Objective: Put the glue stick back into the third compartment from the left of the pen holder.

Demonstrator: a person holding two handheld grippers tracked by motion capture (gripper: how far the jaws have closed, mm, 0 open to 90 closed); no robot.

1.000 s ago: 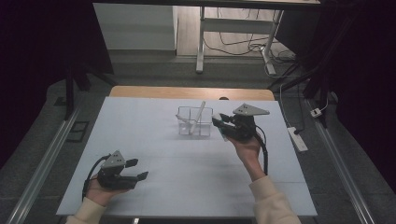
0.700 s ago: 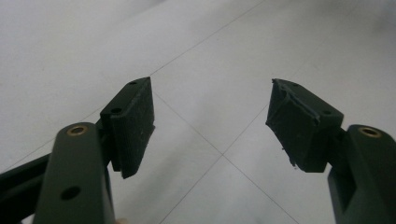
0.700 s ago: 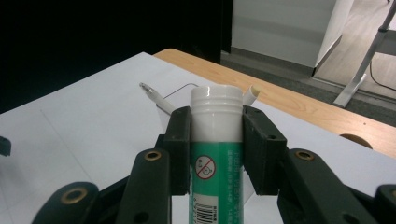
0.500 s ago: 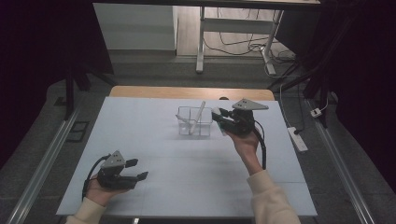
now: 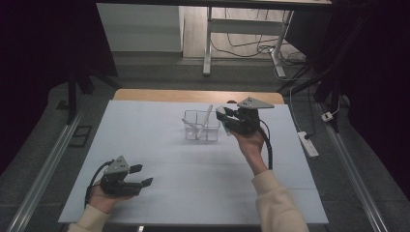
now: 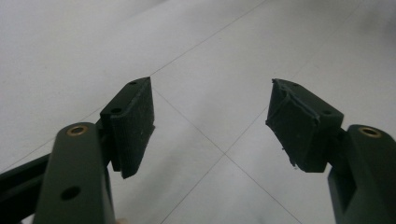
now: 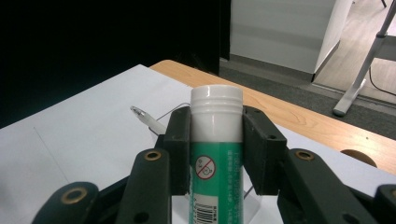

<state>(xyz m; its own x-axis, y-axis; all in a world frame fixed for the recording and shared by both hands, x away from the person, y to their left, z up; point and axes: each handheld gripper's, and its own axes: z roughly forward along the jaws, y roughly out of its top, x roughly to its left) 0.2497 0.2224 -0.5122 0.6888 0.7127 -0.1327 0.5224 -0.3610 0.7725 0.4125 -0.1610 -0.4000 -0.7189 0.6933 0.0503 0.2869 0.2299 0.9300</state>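
Note:
My right gripper (image 7: 216, 125) is shut on a glue stick (image 7: 215, 154) with a green label and a white cap, held upright between the jaws. In the high view the right gripper (image 5: 222, 116) hovers just right of a clear plastic container (image 5: 192, 113) at the table's middle back. A white pen (image 5: 206, 115) leans inside that container; its tip (image 7: 139, 112) shows beyond the jaws. My left gripper (image 5: 141, 175) rests on the white table at the front left, and its pads (image 6: 135, 122) stand wide apart over bare tabletop.
The white tabletop (image 5: 159, 145) has a wooden strip (image 5: 159, 95) along its far edge. Metal rails (image 5: 46, 169) run down both sides. A power strip (image 5: 308, 144) lies on the floor at the right, and desk legs (image 5: 208, 43) stand beyond.
My right gripper with the glue stick has lifted slightly and edged left toward the clear container. The left gripper has stayed in place.

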